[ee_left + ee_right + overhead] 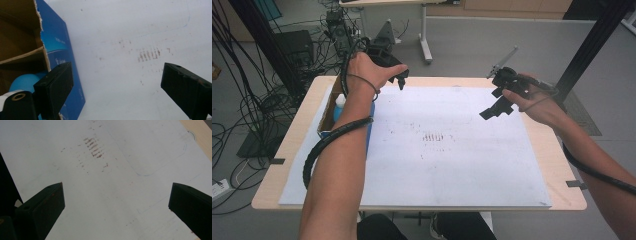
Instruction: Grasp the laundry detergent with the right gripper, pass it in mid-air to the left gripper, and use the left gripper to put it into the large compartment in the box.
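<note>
Both forearms reach in from the bottom of the high view; the left hand (pixel 364 70) grips the left gripper (pixel 401 80) with the wrist bent and the jaws pointing down; a black cable coils around that forearm; the right hand (pixel 537 102) holds the right gripper (pixel 494 107) raised and tilted, its jaws aimed down and inward; in each gripper view the two black jaws stand wide apart with nothing between them
</note>
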Demonstrator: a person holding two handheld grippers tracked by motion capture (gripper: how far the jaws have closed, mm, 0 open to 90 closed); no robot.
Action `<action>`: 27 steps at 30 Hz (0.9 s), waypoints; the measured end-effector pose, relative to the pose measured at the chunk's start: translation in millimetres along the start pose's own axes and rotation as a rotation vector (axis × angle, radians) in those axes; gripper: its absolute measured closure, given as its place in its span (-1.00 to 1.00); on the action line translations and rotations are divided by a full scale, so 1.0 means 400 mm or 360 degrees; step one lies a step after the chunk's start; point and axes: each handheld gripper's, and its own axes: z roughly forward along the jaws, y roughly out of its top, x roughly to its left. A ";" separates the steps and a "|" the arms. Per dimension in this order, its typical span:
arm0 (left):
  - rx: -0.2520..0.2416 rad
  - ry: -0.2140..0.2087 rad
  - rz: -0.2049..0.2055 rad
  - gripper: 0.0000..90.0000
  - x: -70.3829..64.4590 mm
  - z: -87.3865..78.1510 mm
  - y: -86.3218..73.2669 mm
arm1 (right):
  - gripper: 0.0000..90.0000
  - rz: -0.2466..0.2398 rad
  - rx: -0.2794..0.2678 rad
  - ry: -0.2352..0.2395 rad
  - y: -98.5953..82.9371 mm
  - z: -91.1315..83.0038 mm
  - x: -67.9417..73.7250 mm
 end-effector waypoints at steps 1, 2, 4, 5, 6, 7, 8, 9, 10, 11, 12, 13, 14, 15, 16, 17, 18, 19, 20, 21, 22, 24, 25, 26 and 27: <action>0.0003 0.0009 0.0010 -0.75 -0.004 0.002 0.001 | -0.99 -0.0001 0.0003 -0.0003 0.001 -0.001 0.000; 0.0008 0.0021 0.0027 -0.75 -0.008 0.004 0.001 | -0.99 0.0000 0.0002 -0.0003 0.001 -0.002 0.000; 0.0012 0.0008 0.0031 -0.75 -0.013 0.007 0.002 | -0.99 0.0004 -0.0004 -0.0004 0.001 -0.004 0.000; 0.0012 0.0010 0.0037 -0.75 -0.015 0.008 0.003 | -0.99 0.0002 -0.0004 -0.0003 0.001 -0.004 0.000; 0.0010 0.0011 0.0036 -0.75 -0.017 0.008 0.003 | -0.99 0.0002 0.0001 -0.0003 0.001 -0.003 0.000; 0.0012 0.0007 0.0041 -0.74 -0.018 0.008 0.004 | -0.99 0.0001 -0.0001 -0.0002 0.000 -0.002 0.000; 0.0011 0.0006 0.0044 -0.75 -0.019 0.008 0.004 | -0.99 0.0006 0.0002 0.0002 -0.001 -0.001 -0.001; 0.0012 0.0006 0.0047 -0.75 -0.020 0.009 0.004 | -0.99 0.0004 0.0003 0.0001 -0.001 0.000 -0.001; 0.0012 0.0008 0.0049 -0.75 -0.021 0.009 0.005 | -0.99 0.0004 0.0004 0.0002 -0.001 0.000 -0.001; 0.0011 0.0005 0.0050 -0.75 -0.022 0.009 0.005 | -0.99 0.0005 0.0007 0.0003 -0.001 0.001 -0.001; 0.0013 0.0002 0.0052 -0.75 -0.024 0.010 0.005 | -0.99 0.0004 0.0007 0.0003 -0.001 0.002 -0.001; 0.0014 0.0001 0.0056 -0.75 -0.026 0.011 0.005 | -0.99 0.0003 0.0007 0.0005 -0.001 0.002 -0.001; 0.0013 0.0000 0.0056 -0.75 -0.028 0.011 0.005 | -0.99 0.0004 0.0006 0.0006 -0.001 0.002 -0.002; 0.0016 0.0000 0.0058 -0.75 -0.029 0.013 0.005 | -0.99 0.0003 0.0007 0.0004 -0.001 0.002 -0.002; 0.0016 0.0002 0.0063 -0.75 -0.031 0.013 0.005 | -0.99 0.0003 0.0007 0.0005 -0.001 0.002 -0.002; 0.0010 0.0002 0.0067 -0.75 -0.032 0.013 0.005 | -0.99 0.0004 0.0006 0.0008 -0.002 0.002 -0.002; 0.0007 0.0002 0.0065 -0.75 -0.033 0.013 0.005 | -0.99 0.0001 0.0007 0.0006 -0.002 0.002 -0.002; 0.0013 0.0000 0.0067 -0.75 -0.033 0.013 0.006 | -0.99 -0.0005 -0.0002 0.0010 -0.002 0.003 -0.002; 0.0014 0.0001 0.0067 -0.75 -0.033 0.013 0.006 | -0.99 0.0000 0.0002 0.0011 -0.003 0.003 -0.003; 0.0014 0.0003 0.0070 -0.75 -0.033 0.014 0.006 | -0.99 0.0001 0.0003 0.0008 -0.003 0.003 -0.003; 0.0013 0.0003 0.0068 -0.75 -0.033 0.014 0.005 | -0.99 0.0005 0.0005 0.0010 -0.004 0.004 -0.002; 0.0017 -0.0003 0.0070 -0.75 -0.033 0.015 0.005 | -0.99 0.0001 0.0008 0.0010 -0.005 0.005 -0.003; 0.0021 -0.0002 0.0072 -0.75 -0.034 0.016 0.005 | -0.99 0.0002 0.0010 0.0010 -0.004 0.005 -0.003; 0.0021 -0.0002 0.0075 -0.75 -0.034 0.018 0.004 | -0.99 0.0002 0.0011 0.0010 -0.004 0.005 -0.003; 0.0024 -0.0003 0.0075 -0.75 -0.034 0.020 0.004 | -0.99 0.0004 0.0009 0.0011 -0.004 0.006 -0.003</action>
